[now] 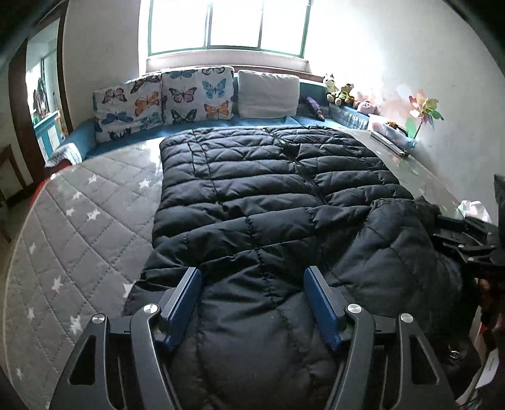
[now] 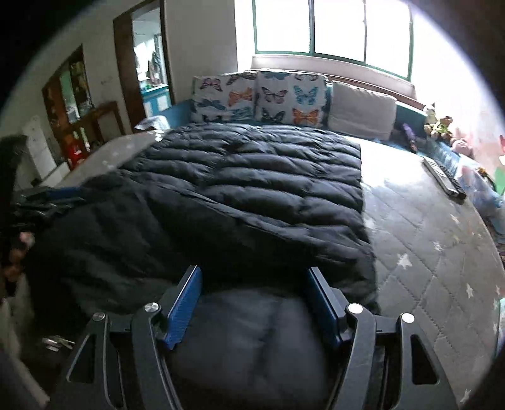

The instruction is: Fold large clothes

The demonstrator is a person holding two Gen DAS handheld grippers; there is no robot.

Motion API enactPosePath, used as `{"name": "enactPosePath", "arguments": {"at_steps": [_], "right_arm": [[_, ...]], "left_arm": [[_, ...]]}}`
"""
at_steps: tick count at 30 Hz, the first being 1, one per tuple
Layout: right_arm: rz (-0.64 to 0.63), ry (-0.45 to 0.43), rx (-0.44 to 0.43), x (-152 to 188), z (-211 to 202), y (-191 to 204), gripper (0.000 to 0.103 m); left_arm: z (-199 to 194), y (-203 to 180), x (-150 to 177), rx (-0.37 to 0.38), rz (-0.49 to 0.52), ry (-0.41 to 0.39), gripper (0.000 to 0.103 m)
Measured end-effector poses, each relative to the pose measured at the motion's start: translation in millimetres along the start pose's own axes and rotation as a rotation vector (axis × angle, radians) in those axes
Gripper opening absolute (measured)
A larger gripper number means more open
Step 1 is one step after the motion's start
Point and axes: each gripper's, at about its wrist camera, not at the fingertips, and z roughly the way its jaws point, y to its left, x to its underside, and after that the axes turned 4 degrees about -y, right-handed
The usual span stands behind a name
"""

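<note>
A black quilted puffer jacket (image 1: 268,195) lies spread over the grey star-patterned mattress (image 1: 72,220) of the bed, its zipper running up the middle toward the pillows. The near end is bunched up, and a fold of it is heaped on the right side in the left wrist view. The left tongs (image 1: 254,299) stand open above the near end of the jacket, padding between the blue pads but not pinched. The right tongs (image 2: 255,299) are open too, over a puffy bulge of the same jacket (image 2: 246,189), and nothing is clamped.

At the head of the bed two butterfly pillows (image 1: 164,101) lean beside a plain white pillow (image 1: 268,94). Plush toys (image 1: 341,91) and a paper pinwheel (image 1: 424,110) line the wall side. A long flat bar (image 2: 445,179) lies on the mattress near the wall, well apart from the jacket. Behind the pillows a bright window (image 1: 227,25) glares.
</note>
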Motion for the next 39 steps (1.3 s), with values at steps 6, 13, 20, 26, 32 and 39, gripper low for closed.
{"name": "enactPosePath", "arguments": {"at_steps": [6,13,20,26,32,39], "right_arm": [[0.032,0.023,0.024,6,-6,-18,0.073],[0.072,-0.037,0.045,-12,-39,-17,0.073],[-0.02,-0.093,0.028,-29,-41,8,0.073],[-0.04,-0.047,-0.001,-14,-22,12,0.073],[-0.06,0.016,0.018,10,3,1,0.073],[-0.091,0.045,0.048,2,-11,3,0.073]], "left_arm": [[6,-13,-6,-0.06,0.034,0.018,0.072],[2,-67,-26,0.073,0.111,-0.029,0.052],[39,-116,-23,0.234,0.137,0.033,0.043],[57,-129,-18,0.296,0.11,0.069,0.042],[69,-133,-15,0.289,0.125,0.086,0.042],[19,-117,-19,0.253,0.19,0.032,0.043]]}}
